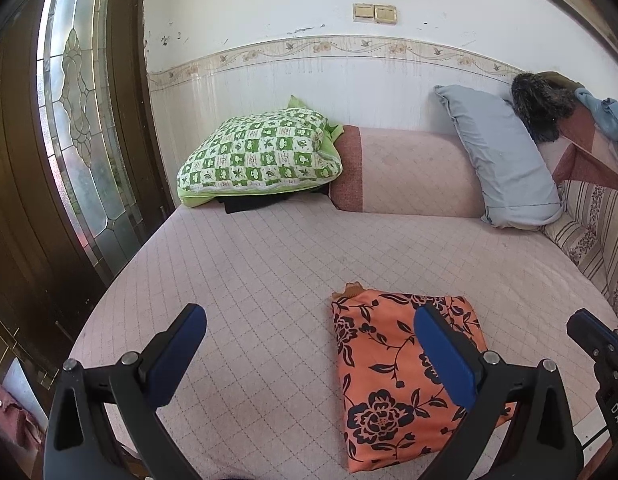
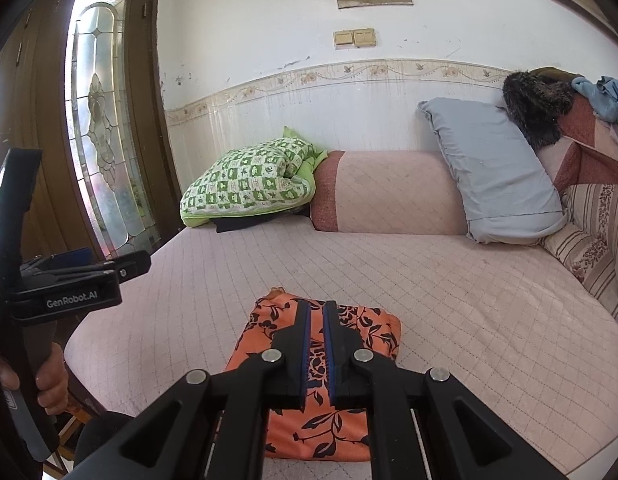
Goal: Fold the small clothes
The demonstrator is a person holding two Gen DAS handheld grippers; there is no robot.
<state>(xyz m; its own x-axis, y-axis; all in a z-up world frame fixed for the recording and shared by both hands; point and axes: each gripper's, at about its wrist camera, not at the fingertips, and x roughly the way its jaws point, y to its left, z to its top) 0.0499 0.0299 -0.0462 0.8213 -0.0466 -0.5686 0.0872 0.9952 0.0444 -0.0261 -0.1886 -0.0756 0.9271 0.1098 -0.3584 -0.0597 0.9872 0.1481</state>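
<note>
An orange cloth with a black flower print (image 1: 389, 380) lies folded into a neat rectangle on the pink quilted bed cover (image 1: 249, 272), near the front edge. My left gripper (image 1: 309, 310) is open and empty, its blue-padded fingers spread wide. The right finger hangs over the cloth's right half and the left finger over bare cover. In the right wrist view the folded cloth (image 2: 321, 420) lies directly under my right gripper (image 2: 317, 306). That gripper is shut, with nothing seen pinched between its pads. A person's hand (image 2: 49, 384) holds the left gripper's handle at the left edge.
At the back of the bed a green checked pillow (image 1: 261, 156) lies over dark fabric, next to a pink bolster (image 1: 409, 172) and a grey-blue pillow (image 1: 505, 156). A striped cushion (image 1: 589, 240) borders the right side. A dark wooden door with leaded glass (image 1: 81, 120) stands left of the bed.
</note>
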